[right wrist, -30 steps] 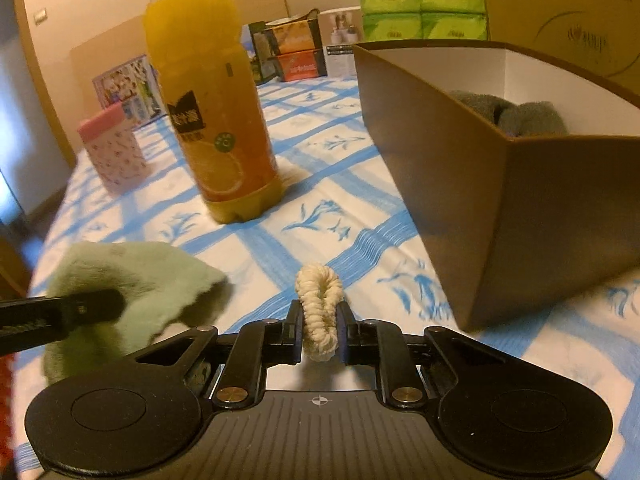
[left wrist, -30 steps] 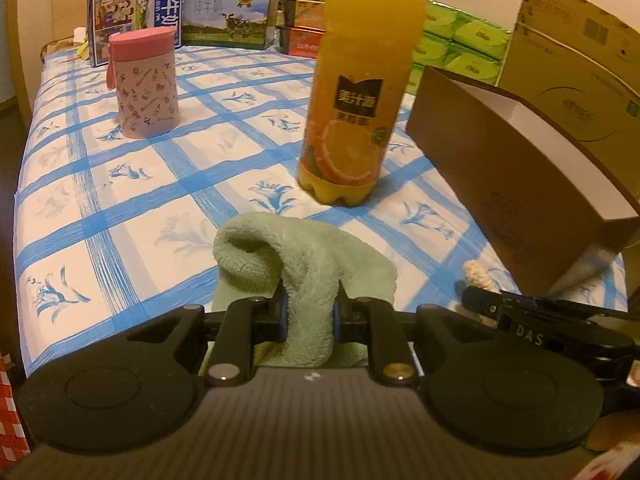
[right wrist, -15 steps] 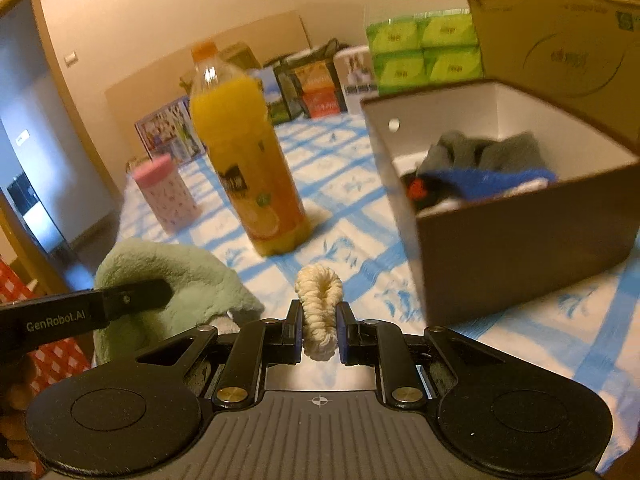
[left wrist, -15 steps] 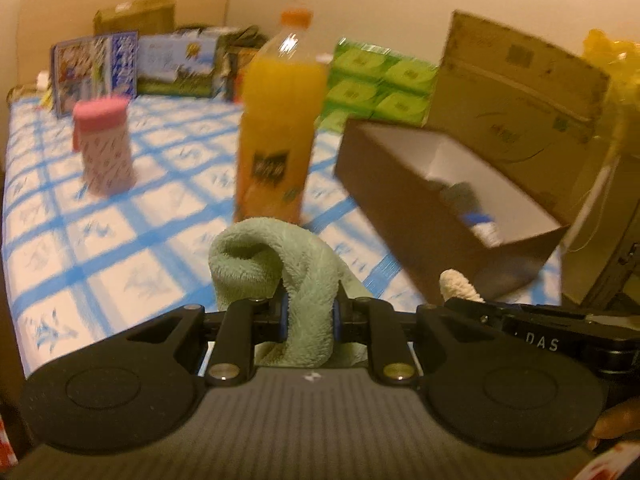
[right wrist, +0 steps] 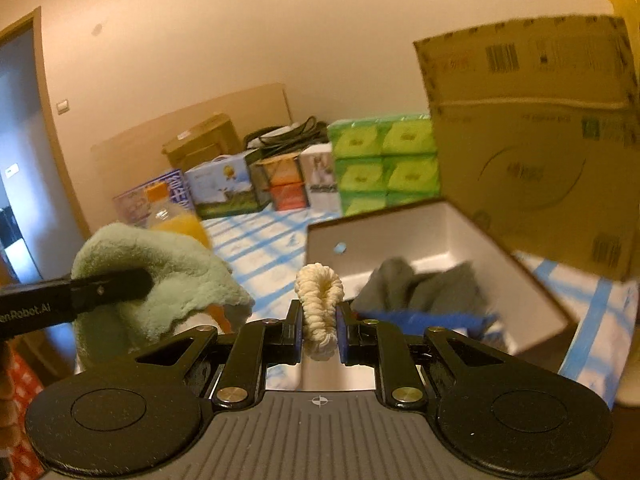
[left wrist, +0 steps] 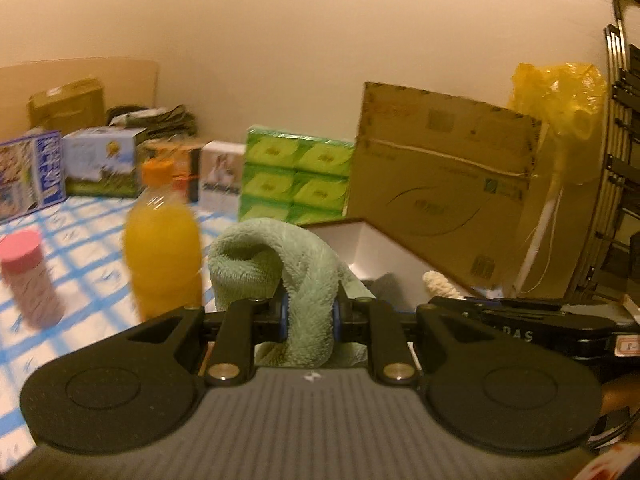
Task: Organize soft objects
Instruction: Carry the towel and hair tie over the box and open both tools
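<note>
The left gripper (left wrist: 310, 318) has its fingers clamped on a pale green towel (left wrist: 296, 264), which loops up above them and hangs off the table. Just to its right, the right gripper (right wrist: 319, 330) pinches a cream knitted piece (right wrist: 319, 300) between its fingers, the folded end standing up above the pads (its lower end dangles free below them). Both are held in the air, side by side, just short of an open brown box (right wrist: 532, 280) with a white inside. In that box lie a grey cloth (right wrist: 424, 284) and something blue (right wrist: 424, 318) at the near wall. To the left, on the blue-checked tablecloth (left wrist: 80, 240), stand an orange juice bottle (left wrist: 162, 240) and, further left, a pink-lidded cup (left wrist: 30, 280). Behind the brown box a large cardboard carton (left wrist: 440, 184) leans, with green tissue packs (left wrist: 296, 176) stacked beside it against the wall.
</note>
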`<state>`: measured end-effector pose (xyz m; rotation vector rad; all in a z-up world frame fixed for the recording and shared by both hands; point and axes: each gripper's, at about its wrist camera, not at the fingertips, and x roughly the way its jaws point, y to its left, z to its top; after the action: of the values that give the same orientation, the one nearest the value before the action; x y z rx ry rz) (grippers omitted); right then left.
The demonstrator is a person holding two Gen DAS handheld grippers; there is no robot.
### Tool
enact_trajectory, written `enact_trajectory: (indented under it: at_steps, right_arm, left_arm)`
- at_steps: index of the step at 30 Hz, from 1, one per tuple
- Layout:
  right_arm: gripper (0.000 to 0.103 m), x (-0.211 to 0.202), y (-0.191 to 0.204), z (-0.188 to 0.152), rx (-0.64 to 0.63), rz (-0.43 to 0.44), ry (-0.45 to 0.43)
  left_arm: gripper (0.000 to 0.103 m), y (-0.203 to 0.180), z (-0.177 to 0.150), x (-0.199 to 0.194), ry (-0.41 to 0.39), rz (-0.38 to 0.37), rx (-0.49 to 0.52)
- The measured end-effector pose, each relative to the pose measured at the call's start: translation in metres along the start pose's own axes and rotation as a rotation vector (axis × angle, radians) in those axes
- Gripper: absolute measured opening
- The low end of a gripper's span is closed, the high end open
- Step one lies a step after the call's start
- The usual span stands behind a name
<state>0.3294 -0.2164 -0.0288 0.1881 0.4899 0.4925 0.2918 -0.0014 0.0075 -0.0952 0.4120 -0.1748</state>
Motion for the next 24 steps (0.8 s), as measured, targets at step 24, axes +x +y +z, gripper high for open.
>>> enact_trajectory:
  at_steps: [24]
  right_arm:
    - [0.017,0.172,-0.124,0.101,-0.054,-0.096,0.187]
  left_arm:
    - [0.017,-0.033,0.050,0.225,0.153,0.005,0.164]
